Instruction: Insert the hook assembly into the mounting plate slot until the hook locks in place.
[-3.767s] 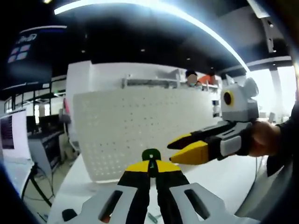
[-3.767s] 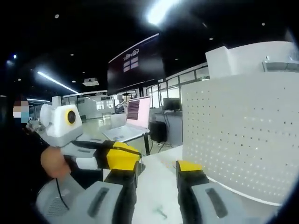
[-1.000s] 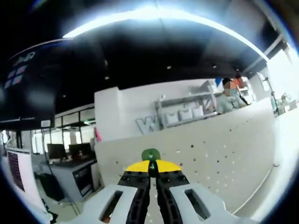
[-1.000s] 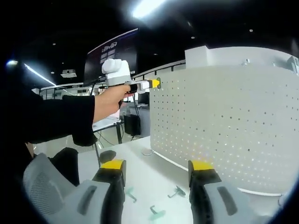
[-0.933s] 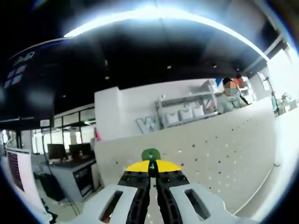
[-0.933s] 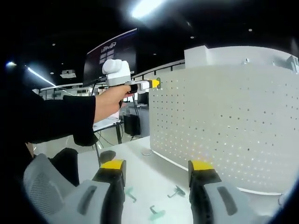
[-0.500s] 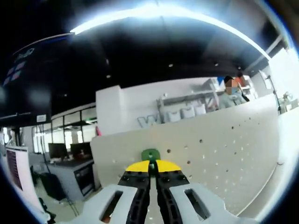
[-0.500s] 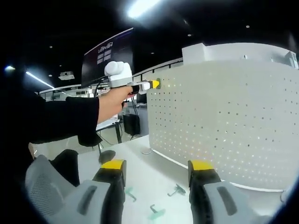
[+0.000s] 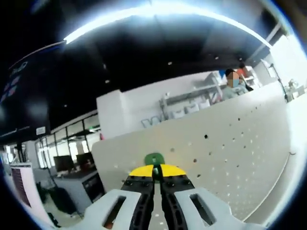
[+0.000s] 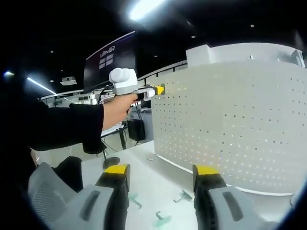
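Green hook [image 9: 154, 158] between the left hand-held gripper's [image 9: 154, 173] closed jaws.

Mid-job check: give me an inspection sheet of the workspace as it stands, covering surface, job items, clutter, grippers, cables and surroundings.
Surface: white table, lit, holding loose parts.
Job's things: green hook pinched in the left gripper, close to the upright white pegboard near its upper corner; seating cannot be told.
Clutter: spare green hooks lying on the table between the right gripper's jaws.
Grippers: left shut on the hook; right gripper open, empty, low over the table.
Cables: thin cable at the pegboard's foot.
Surroundings: dark ceiling, hanging screen, desks, a person behind the board.
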Tool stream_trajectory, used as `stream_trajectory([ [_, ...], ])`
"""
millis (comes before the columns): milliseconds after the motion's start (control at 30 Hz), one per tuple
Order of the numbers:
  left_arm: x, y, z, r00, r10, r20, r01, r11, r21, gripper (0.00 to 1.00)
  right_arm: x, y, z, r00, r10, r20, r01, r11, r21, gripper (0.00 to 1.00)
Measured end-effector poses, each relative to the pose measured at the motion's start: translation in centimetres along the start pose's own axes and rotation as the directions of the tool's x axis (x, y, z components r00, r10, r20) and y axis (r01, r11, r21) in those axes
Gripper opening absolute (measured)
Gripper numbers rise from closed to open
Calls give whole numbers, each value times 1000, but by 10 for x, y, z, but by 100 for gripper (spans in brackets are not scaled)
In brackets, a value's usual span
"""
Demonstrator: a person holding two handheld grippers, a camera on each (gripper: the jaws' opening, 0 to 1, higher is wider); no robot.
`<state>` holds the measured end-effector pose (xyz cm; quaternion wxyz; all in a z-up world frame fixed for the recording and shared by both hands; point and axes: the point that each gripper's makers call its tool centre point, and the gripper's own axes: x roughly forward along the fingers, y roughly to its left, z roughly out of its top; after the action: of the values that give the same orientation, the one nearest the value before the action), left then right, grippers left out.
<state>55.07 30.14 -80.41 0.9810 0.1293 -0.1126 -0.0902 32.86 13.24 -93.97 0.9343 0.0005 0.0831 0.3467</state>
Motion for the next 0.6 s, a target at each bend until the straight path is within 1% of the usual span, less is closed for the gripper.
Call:
stream_trajectory([
  [100, 0, 1, 0, 1000, -7, -2, 7, 1000, -12, 3, 1, 1, 0, 1000, 4, 0, -4, 1000, 0, 50],
  [200, -2, 1, 1, 1000, -19, -5, 18, 998, -67, 4, 1, 1, 0, 1000, 6, 0, -6, 1000, 0, 50],
  [333, -3, 1, 1, 1000, -23, -14, 22, 998, -61, 4, 0, 0, 2, 1000, 5, 5, -5, 1000, -2, 50],
  [433, -5, 4, 0, 1000, -12, -27, 9, 993, -116, 13, 0, 0, 2, 1000, 5, 4, -5, 1000, -2, 50],
  [467, -6, 4, 0, 1000, -12, -26, 9, 992, -124, 14, 0, 0, 3, 1000, 6, 6, -6, 1000, -2, 50],
  [533, -8, 2, 1, 999, -25, -25, 22, 993, -113, 12, 0, 1, 4, 1000, 8, 9, -8, 1000, -4, 50],
  [600, -11, 1, 3, 999, -29, -22, 26, 994, -106, 13, 0, 2, 4, 1000, 10, 10, -10, 1000, -5, 50],
])
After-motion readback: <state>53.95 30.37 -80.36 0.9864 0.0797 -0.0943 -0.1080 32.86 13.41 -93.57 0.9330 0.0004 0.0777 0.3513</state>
